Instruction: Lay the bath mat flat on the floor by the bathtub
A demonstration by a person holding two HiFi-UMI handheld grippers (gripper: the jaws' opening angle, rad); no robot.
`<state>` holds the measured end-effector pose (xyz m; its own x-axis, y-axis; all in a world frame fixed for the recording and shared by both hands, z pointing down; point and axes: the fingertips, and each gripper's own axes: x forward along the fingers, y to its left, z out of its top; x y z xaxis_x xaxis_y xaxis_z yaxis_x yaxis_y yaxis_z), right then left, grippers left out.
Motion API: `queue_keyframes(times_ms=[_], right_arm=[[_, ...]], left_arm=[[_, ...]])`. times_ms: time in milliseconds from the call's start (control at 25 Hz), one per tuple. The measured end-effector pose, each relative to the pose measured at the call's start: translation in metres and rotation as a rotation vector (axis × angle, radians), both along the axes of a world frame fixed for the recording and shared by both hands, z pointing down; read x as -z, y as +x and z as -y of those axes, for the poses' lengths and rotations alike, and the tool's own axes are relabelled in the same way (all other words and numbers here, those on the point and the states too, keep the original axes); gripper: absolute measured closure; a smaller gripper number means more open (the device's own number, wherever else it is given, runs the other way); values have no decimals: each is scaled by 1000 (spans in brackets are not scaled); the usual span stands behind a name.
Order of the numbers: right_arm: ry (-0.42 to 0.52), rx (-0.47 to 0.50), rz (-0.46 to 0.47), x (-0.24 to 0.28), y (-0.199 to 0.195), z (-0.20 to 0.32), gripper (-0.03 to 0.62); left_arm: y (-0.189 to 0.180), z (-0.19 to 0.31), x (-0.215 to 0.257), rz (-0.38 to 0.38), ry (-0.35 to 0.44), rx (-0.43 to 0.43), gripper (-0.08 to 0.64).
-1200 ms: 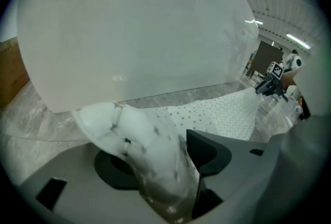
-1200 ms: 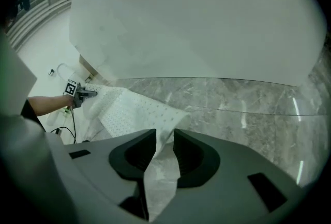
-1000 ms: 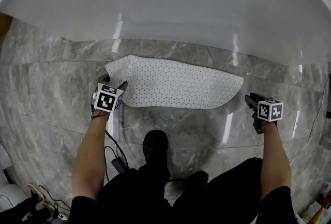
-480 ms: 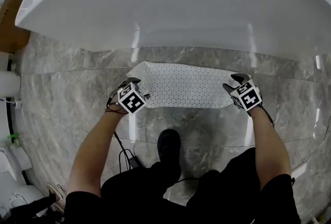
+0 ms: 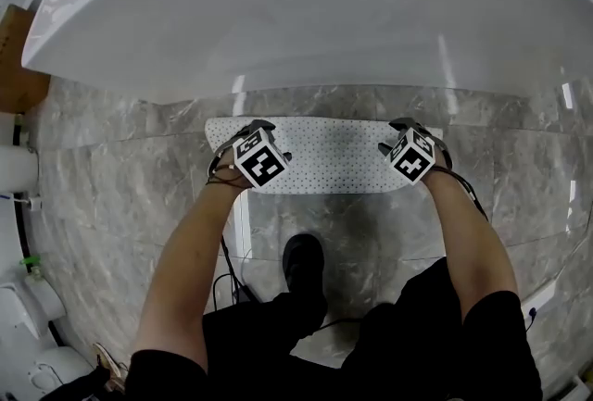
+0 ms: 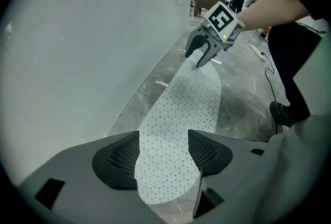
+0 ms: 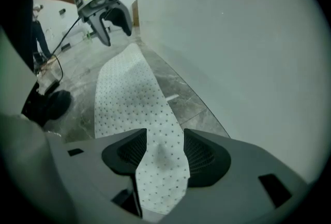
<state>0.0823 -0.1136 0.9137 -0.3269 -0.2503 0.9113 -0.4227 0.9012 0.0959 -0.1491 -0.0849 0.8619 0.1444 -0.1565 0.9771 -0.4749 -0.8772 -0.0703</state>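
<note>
Since each gripper hangs over one end of the mat, the relation that matters for coming away is vertical: the mat lies straight below both sets of jaws, on the floor just beside the tub.

Long axis: parallel to the tub's side, running from my left gripper to my right gripper. Neither hand is nearer; each has its own end.

Left jaws: apart, with the mat showing through the gap. The pads do not pinch it as far as I can see.

Right jaws: have just been opening and stand wide. The mat end is below and between them, not clamped.

I note a small pucker in the mat at the right end; otherwise it reads flat.

Judgement: placement is about done. A straight lift should clear the mat without dragging an end.

I see glossy grey marble tile underfoot, likely slick under the mat. On the side away from the tub are a black shoe and a black cable, both well apart from the mat.
</note>
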Motion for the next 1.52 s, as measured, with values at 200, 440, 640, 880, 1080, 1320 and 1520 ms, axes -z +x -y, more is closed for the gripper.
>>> queue_keyframes(times_ms=[200, 440, 640, 880, 1080, 1320, 1520], right_arm=[[32, 37, -98, -30, 15, 12, 316], [43, 51, -202, -54, 33, 11, 268], [40, 54, -200, -54, 28, -1, 377], [64, 137, -171, -38, 25, -14, 512], [53, 226, -164, -29, 23, -27, 534], [0, 358, -89, -9, 16, -56, 545], [-76, 446, -72, -2, 12, -86, 549]], left_arm=[[26, 1, -31, -31, -25, -56, 272], [32, -21, -53, 53, -110, -266, 272], [41, 8, -57, -30, -59, -126, 272], [46, 2, -73, -2, -43, -180, 272], [50, 7, -72, 17, 23, -201, 272], [64, 18, -66, 5, 82, -215, 272], [71, 24, -65, 12, 87, -239, 272]])
